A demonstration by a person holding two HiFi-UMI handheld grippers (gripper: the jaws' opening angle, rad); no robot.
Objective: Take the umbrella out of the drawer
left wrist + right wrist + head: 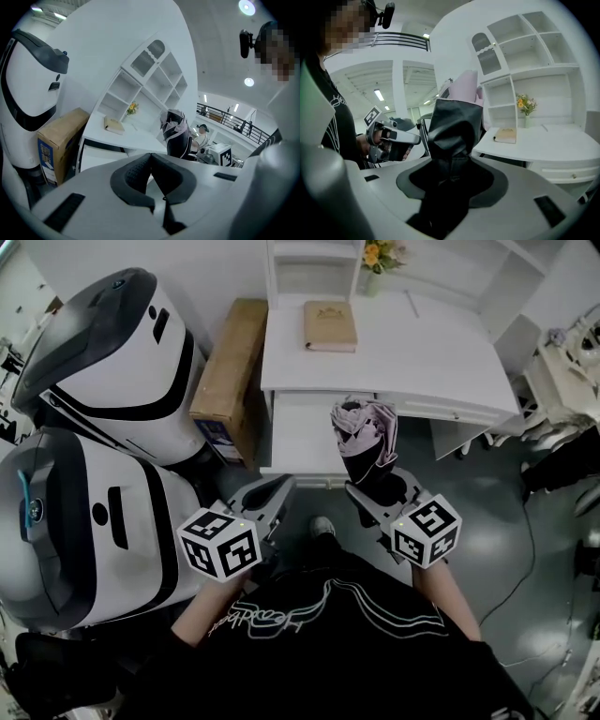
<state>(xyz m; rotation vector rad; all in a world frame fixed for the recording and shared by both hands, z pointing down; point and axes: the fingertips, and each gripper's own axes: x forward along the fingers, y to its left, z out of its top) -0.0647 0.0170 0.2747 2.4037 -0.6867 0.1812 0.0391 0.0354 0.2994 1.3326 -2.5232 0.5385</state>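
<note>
- Head view: the right gripper [375, 491] is clamped on the dark lower end of a folded black-and-pink umbrella [364, 432].
- The umbrella is clear of the drawer [298, 427], in the air over its right front corner. Its long axis runs from the jaws up and away toward the desk [422, 352].
- The drawer is pulled out below the desk's front edge, and the part that shows looks bare.
- The left gripper [267, 498] hangs near the person, left of the umbrella and apart from it.
- A book [329, 325] lies on the desk, and a cardboard box [228, 371] stands at its left. What is in the box cannot be seen.
- Left gripper view: the pads meet at the tips with nothing between them. The umbrella [176, 136] stands roughly upright to the right, in front of the desk.
- Right gripper view: the jaws stand wide around the umbrella's [454, 126] dark bundle and press on it, the pink folds rising above.
- Judgement: the umbrella looks fully out, so the next move turns only on carrying it clear. The right hand has it, and the left is the free one.
</note>
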